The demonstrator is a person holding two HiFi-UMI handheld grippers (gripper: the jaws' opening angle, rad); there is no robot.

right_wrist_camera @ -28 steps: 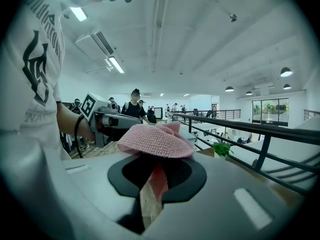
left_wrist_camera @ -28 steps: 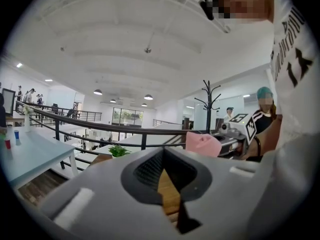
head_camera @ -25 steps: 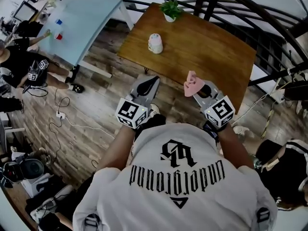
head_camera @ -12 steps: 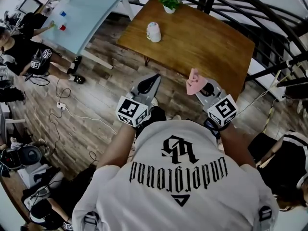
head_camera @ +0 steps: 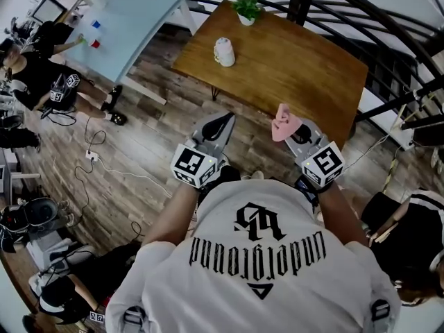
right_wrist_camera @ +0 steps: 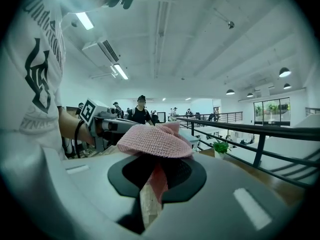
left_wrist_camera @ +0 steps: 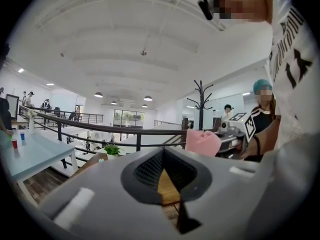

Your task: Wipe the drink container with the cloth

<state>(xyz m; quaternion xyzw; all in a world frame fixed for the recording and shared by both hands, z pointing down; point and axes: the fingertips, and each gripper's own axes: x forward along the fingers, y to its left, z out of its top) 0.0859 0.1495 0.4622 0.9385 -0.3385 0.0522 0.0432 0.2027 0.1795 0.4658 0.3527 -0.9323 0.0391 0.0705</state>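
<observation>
Compared with a second ago, both grippers are sitting slightly nearer the wooden table (head_camera: 305, 64), having shifted forward together with the person. The drink container (head_camera: 223, 50) is showing a little higher in the head view.

The left gripper (head_camera: 227, 117) is hovering just off the table's near edge, over the plank floor (head_camera: 139, 151). Its jaws are pressing together with nothing between them, and only a sliver of the tabletop is showing through the slit behind the tips.

The right gripper (head_camera: 286, 131) is hanging level with it, right at the table's near edge. Its jaws are clamping a pink knitted cloth (head_camera: 283, 122). The cloth is bunching up above the tips, and a strip of it is trailing down between the pads.

The drink container, white and faintly patterned, is standing on the table toward its left end, well apart from both grippers. A potted plant (head_camera: 246, 9) is sitting at the table's far corner, just beyond the container.

A dark railing (head_camera: 388, 30) is curving round the table's far side. A light blue table (head_camera: 132, 26) is standing off the wooden table's left end, with people sitting beside it.
</observation>
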